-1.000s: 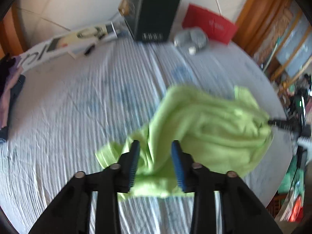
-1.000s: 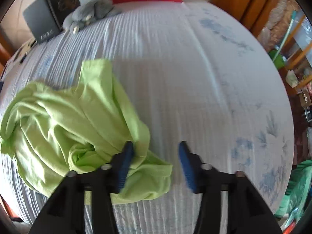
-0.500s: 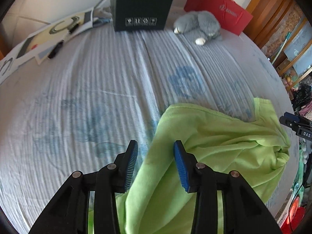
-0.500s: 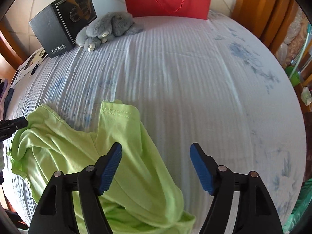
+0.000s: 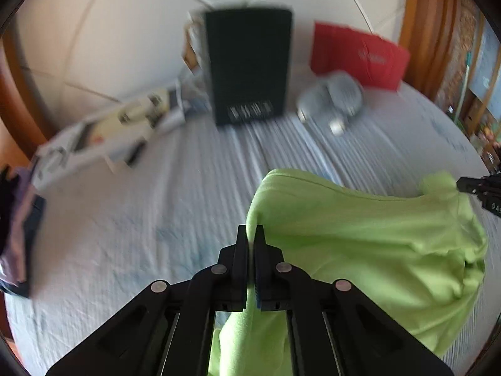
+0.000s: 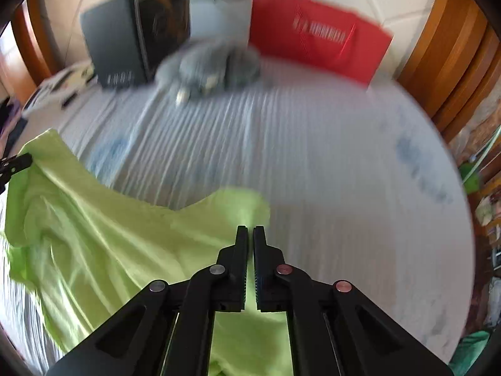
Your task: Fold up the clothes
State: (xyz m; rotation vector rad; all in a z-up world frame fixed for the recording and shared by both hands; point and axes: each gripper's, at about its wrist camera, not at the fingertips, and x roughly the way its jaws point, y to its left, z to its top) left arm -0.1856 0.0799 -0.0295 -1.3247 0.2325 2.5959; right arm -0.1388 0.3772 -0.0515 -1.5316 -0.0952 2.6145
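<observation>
A lime-green garment (image 5: 360, 244) hangs stretched over the white ribbed bed sheet (image 5: 156, 203). My left gripper (image 5: 250, 233) is shut on its left upper edge, and cloth shows between the fingers. In the left wrist view my right gripper (image 5: 479, 188) pinches the far right corner. In the right wrist view the same garment (image 6: 109, 235) spreads to the left, and my right gripper (image 6: 250, 233) is shut on its corner. My left gripper (image 6: 14, 164) holds the far left corner there. The lower part of the garment is hidden behind the gripper bodies.
At the head of the bed stand a black box (image 5: 250, 62) and a red paper bag (image 5: 357, 59), with a grey plush toy (image 5: 332, 100) in front. A flat white box (image 5: 109, 131) and dark clothes (image 5: 15, 219) lie at the left. Wooden furniture lines the right.
Both grippers were open over the crumpled garment; now both are shut on its edge. The garment is pulled wide between them, and both views have moved toward the head of the bed.
</observation>
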